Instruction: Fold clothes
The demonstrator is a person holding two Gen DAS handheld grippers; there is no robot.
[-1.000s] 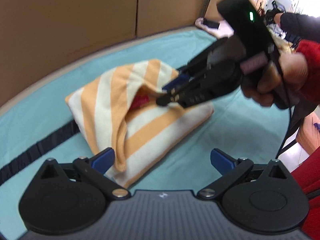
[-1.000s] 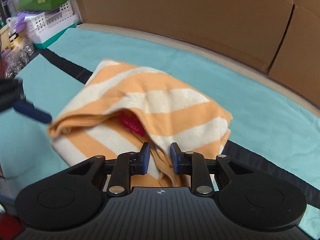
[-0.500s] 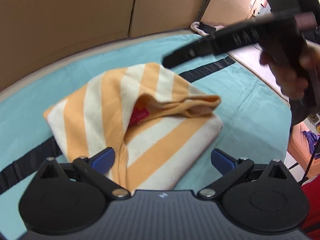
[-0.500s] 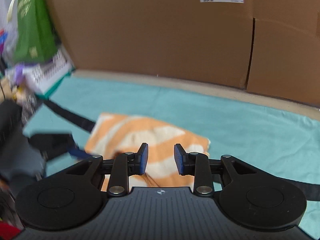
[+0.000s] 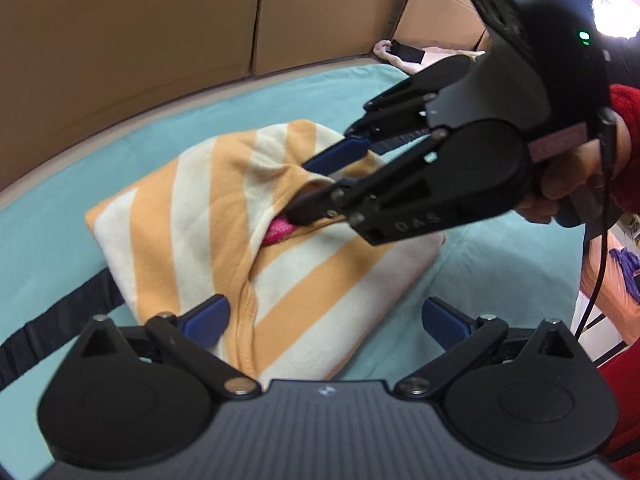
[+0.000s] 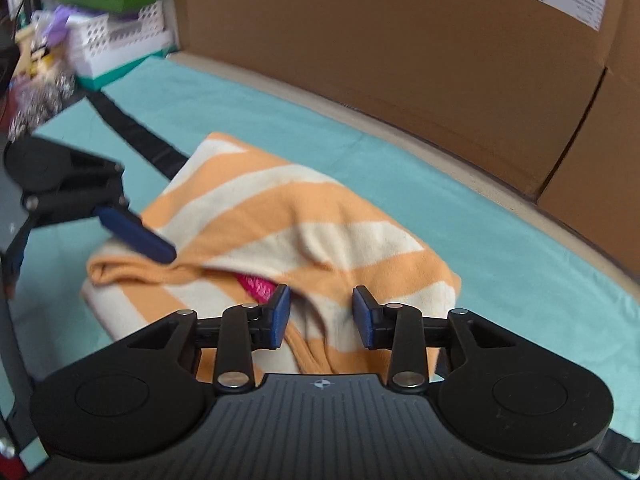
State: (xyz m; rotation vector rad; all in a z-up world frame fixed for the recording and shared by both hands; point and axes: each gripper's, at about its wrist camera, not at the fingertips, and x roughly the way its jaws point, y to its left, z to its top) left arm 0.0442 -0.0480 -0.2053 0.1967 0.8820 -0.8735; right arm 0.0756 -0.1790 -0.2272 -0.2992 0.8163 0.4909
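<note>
**Striped garment on teal sheet, fold nearly complete**

Teal sheet (image 6: 460, 200) over a padded surface, crossed by one dark strap (image 6: 136, 132); brown cardboard boxes (image 6: 380, 40) stand behind from 10 to 2 o'clock.

Item 1. Left gripper (image 5: 324, 316), one. Fingers wide apart, nothing between the pads. It hangs over the near edge of the garment at 6 o'clock of its own view; in the right wrist view one blue finger (image 6: 138, 234) shows at 9 o'clock, just above the cloth.

Item 2. Orange-and-cream striped garment (image 5: 192, 216), one, folded to a compact packet at the centre of the sheet. A loose top flap gapes along the middle; one pink label (image 5: 278, 232) shows inside.

Item 3. Right gripper (image 6: 320, 312), one, held by a hand (image 5: 576, 184) in a red sleeve. Jaws opening over the flap's raised edge; cloth lies between the pads, not visibly pinched.

Handling note, as judgement: the step looks like settling the top flap. Release it fully before lifting away, so the fabric does not drag, then press the gaping edge flat to hide the label.
</note>
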